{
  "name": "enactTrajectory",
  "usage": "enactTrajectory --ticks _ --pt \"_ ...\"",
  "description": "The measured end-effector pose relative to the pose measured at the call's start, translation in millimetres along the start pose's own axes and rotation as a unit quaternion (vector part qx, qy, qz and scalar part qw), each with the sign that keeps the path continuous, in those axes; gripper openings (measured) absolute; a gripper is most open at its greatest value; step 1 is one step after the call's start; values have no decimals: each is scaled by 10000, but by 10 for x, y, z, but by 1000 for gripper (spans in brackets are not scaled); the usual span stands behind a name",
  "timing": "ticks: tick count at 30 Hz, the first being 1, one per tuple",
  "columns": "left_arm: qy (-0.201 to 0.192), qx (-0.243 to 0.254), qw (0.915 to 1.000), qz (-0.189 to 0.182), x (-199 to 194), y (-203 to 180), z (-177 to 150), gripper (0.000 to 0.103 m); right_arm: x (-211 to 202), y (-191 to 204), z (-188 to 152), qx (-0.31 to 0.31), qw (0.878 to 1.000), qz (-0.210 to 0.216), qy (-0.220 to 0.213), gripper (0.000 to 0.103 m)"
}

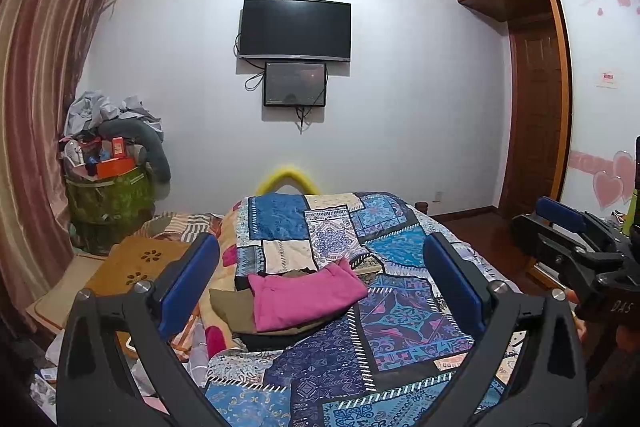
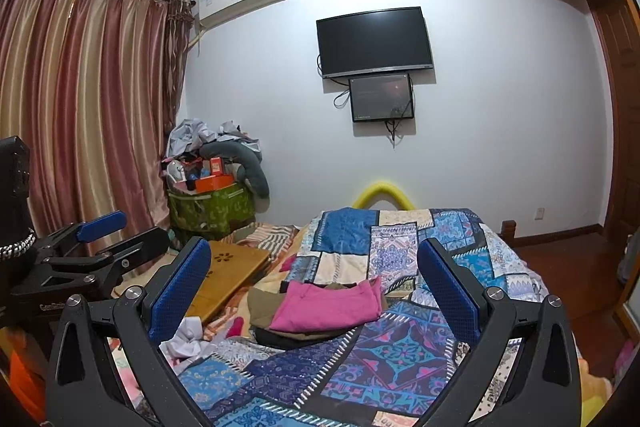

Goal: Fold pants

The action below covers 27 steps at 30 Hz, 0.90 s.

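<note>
Seemingly near the end of a fold, you hold both claws up and back from a bed spread with a blue, purple and cream patchwork quilt [image 1: 400,311], and neither one touches cloth. Your left claw [image 1: 320,283] stands spread wide, its blue-padded fingers [image 1: 188,283] apart with nothing between them; your right claw [image 2: 314,287] is likewise released and empty, and shows again at the right edge of the left wrist view.

On the quilt, just past the reach of both claws, lies a low stack of folded garments. Topmost is a bright pink folded pair of pants [image 1: 306,297], a flat, roughly rectangular packet with its near edge fairly straight and one far corner lifted into a small peak. Under it sit an olive-brown folded garment [image 1: 232,311], jutting out to the left, and a dark, nearly black folded garment [image 2: 280,339] at the bottom. Whether those lower two are pants cannot be told.

By this evidence the pink piece looks folded and placed, though the raised corner may want smoothing. A crumpled white cloth [image 2: 186,341] lies at the bed's left edge, beside a tan wooden lap tray with flower cut-outs [image 2: 236,267]; whether it belongs to the job is unclear. No unfolded pants are plainly visible on the quilt.
</note>
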<state>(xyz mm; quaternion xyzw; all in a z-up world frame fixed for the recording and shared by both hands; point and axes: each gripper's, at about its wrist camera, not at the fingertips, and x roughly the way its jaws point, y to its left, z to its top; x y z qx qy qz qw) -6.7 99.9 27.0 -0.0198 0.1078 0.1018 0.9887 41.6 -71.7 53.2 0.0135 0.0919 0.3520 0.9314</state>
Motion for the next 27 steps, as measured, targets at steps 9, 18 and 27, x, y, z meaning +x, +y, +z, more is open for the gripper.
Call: enactTrajectory --ticks 9,18,27 --pt "60 -41 10000 -63 7 3 12 103 1 -5 -3 0 10000 0 23 102" --pt "124 -66 9999 -93 31 15 -2 103 10 -7 -2 36 10000 7 69 102" --pt "249 -79 9996 -86 115 35 -17 103 58 -11 -27 55 9999 -16 126 102"
